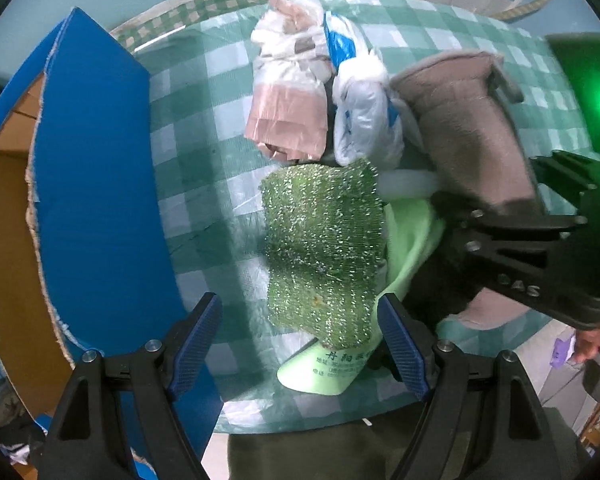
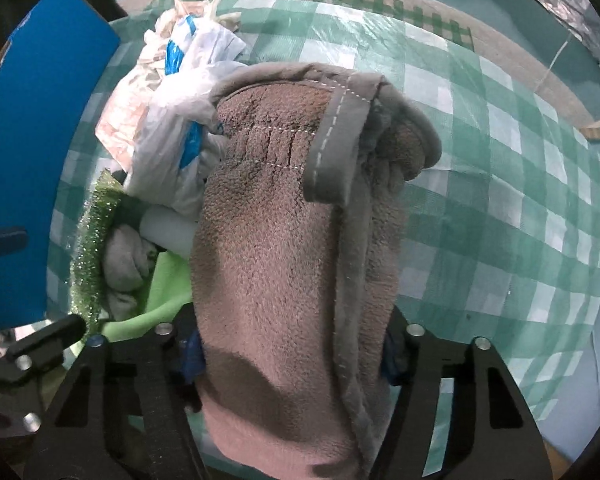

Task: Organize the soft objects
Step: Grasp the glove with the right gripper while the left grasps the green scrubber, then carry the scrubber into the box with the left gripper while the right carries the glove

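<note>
A thick brown towel (image 2: 284, 260) with a grey stitched hem fills the gap between the blue pads of my right gripper (image 2: 290, 354), which is shut on it. In the left wrist view the same towel (image 1: 472, 128) runs down into that gripper's black frame at the right. My left gripper (image 1: 300, 348) stands open, pointing down over a glittery green scouring pad (image 1: 324, 240). The pad's near end lies between the fingers and touches neither. Under the pad lies a light green cloth (image 1: 408, 240) with printed writing.
Crumpled plastic bags, one pink-white (image 1: 292, 80) and one white-blue (image 1: 364, 120), lie beyond the pad on the green checked tablecloth (image 2: 500, 200). A grey sock (image 2: 126, 252) and a white roll (image 2: 168, 232) sit beside the towel. A blue cardboard box flap (image 1: 92, 160) stands at the left.
</note>
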The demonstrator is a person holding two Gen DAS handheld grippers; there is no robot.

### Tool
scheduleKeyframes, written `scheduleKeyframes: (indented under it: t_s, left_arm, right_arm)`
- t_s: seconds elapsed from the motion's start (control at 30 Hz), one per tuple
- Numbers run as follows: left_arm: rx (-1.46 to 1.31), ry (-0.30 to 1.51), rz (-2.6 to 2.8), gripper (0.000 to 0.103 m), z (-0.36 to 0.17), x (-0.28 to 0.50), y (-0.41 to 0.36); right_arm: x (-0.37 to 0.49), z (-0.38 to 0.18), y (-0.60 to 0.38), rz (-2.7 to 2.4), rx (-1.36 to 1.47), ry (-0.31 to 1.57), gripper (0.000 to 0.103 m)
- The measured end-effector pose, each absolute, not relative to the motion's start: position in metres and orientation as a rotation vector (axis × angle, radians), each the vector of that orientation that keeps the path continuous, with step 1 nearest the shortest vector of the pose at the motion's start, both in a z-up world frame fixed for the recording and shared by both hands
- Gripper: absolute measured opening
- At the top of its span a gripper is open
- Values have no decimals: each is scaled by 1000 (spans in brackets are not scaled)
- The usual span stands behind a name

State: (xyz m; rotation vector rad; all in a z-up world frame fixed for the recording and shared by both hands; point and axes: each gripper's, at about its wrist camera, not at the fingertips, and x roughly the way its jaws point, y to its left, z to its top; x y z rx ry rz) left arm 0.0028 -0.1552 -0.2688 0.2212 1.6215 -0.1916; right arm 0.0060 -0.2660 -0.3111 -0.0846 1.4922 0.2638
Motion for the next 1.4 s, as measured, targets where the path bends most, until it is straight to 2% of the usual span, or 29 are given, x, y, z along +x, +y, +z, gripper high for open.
scheduleKeyframes:
  t_s: [0.23,0.27,0.33,0.4,0.47,0.5,0.6,0.7,0.97,1.4]
  left_arm:
    - [164,1649,-174,81,-283,9,-148]
    - [151,1647,-175,77,-283,9,-146]
    - [106,1636,-187,65,-282,11,-140]
    - [63,1637,-194,44,-283,11,-131]
    - [12,1652,-201,30,-285,14,-124]
    - [-1,1655,-202,24,-286,14,-121]
    - [3,1644,-192,15,-287,16,-114]
    - [-12,1639,-201,11,-285,18,-108]
    - [12,1602,-203,8,-273,1,-107]
    - [48,1519,-224,7,-232,-5,-121]
  right_arm:
    - [-4,-296,-268,280,-98,1477,46]
    - [-4,-294,-270,282,-96,1479,45]
    - [-5,-292,-274,282,-84,1488,44]
    - [-10,-291,-276,278,-69,1497,44]
    - [-10,-289,-282,275,-48,1499,44]
    - [-9,-288,-285,274,-38,1497,43]
    - [-7,-281,-292,272,-18,1482,44]
    - [2,-278,-297,264,-1,1473,44]
    - [2,-268,-304,270,14,1444,41]
    - [-15,-244,-297,290,16,1404,35]
